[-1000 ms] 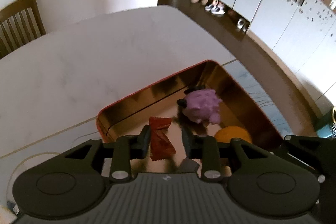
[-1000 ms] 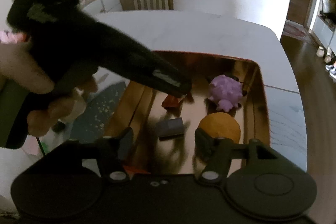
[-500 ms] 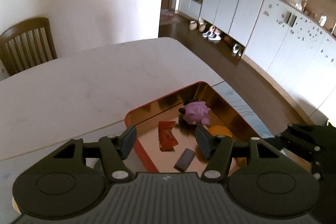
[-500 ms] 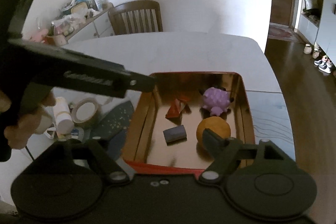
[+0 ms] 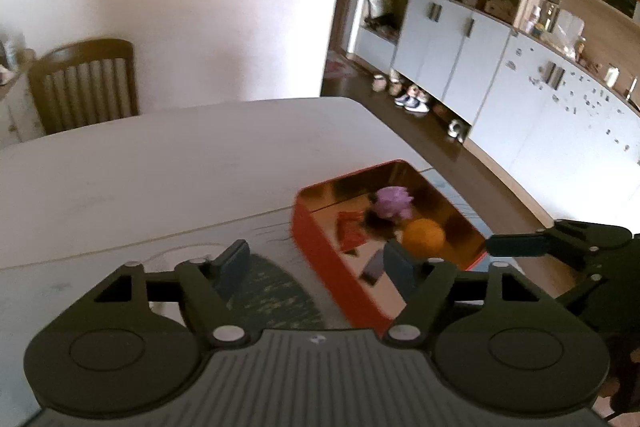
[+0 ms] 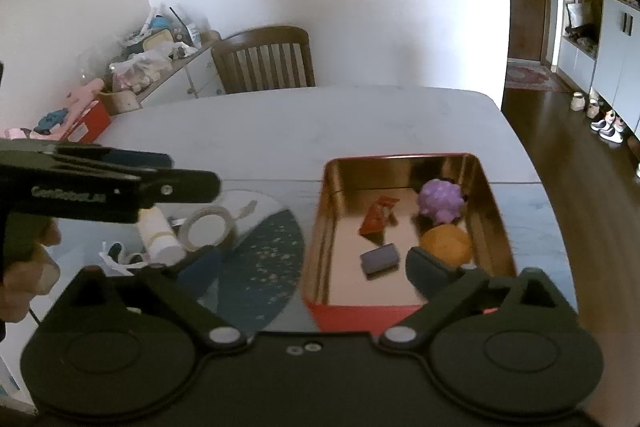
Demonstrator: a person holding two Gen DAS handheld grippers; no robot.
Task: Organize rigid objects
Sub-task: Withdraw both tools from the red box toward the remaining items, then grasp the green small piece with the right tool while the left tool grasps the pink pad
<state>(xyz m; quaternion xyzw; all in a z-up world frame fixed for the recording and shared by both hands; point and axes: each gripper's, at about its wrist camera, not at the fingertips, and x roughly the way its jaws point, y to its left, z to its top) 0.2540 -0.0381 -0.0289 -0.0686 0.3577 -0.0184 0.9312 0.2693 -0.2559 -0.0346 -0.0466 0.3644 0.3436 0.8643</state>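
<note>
Rigid objects: four of them are already sat in the red tin (image 6: 352,311), which is parked on the right side of the table (image 6: 304,119), near edge.
Leftover clutter, far left: a white bottle (image 6: 158,237) lying on its side, a tape roll (image 6: 208,231) just beside it, and some small white and dark bits nearer the camera that can't be made out. None of it has been boxed, so it's guessed to be what's left.
Placemat: a dark speckled mat (image 6: 260,267) is seen between the clutter and the tin, with nothing on it.
Left gripper (image 5: 316,267): jaws spread wide, nothing held; from the right wrist view it is seen hanging above the clutter side.
Tin, left part: a red snack packet (image 6: 378,215) lies toward the far wall, and a small dark block (image 6: 380,259) nearer.
Tin, right part: a purple spiky toy (image 6: 440,201) at the far end, with an orange ball (image 6: 446,245) touching or just beside it, hard to call.
Right gripper (image 6: 308,267): also spread wide and empty, one finger overlapping the tin's near right corner in view.
Progress: judged roughly past halfway, since four pieces are in and a few are out.
Next: probably the bottle or tape, though whether tape counts as rigid can't be settled from here.
</note>
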